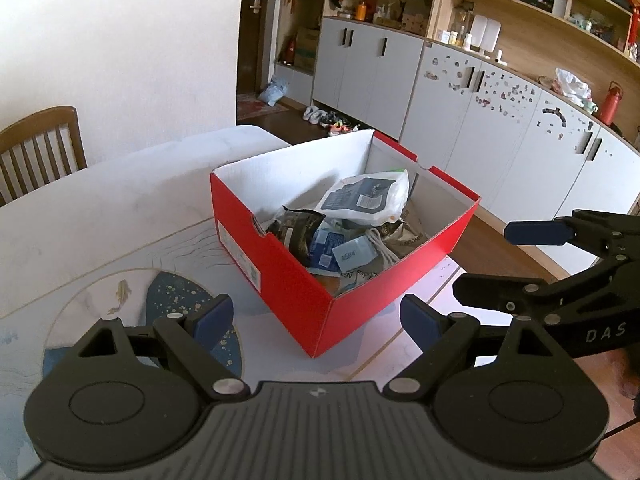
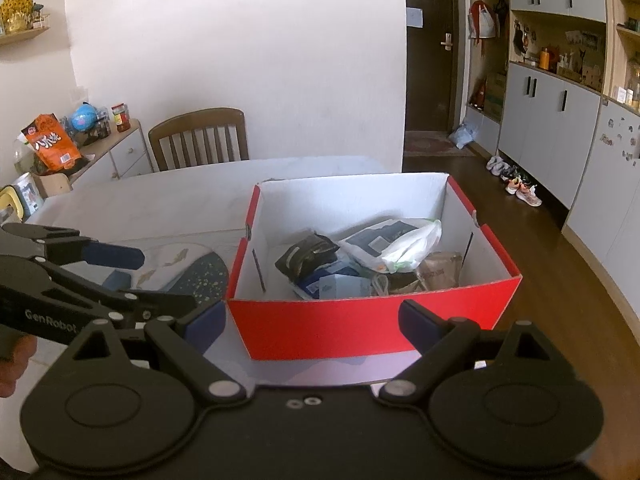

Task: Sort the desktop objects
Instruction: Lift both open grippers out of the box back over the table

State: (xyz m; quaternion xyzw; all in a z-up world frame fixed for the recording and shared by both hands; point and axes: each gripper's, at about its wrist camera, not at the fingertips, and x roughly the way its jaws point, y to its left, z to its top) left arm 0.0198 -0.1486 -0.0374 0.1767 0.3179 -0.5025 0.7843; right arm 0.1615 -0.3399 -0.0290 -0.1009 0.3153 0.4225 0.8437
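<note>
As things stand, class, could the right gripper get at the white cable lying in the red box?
Probably yes. The right gripper is open and empty in front of the red box, which has no lid. The white cable lies exposed near the front wall, so the gripper must clear that wall first.

Red box (image 2: 360, 328) with white inside, blue-padded black gripper (image 1: 316, 320), white table (image 1: 100, 208) with fish pattern

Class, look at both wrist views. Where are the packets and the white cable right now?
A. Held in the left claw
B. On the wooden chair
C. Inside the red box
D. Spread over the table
C: the packets and the cable lie heaped inside the open red box, while both claws hang open and empty in front of it.
</note>
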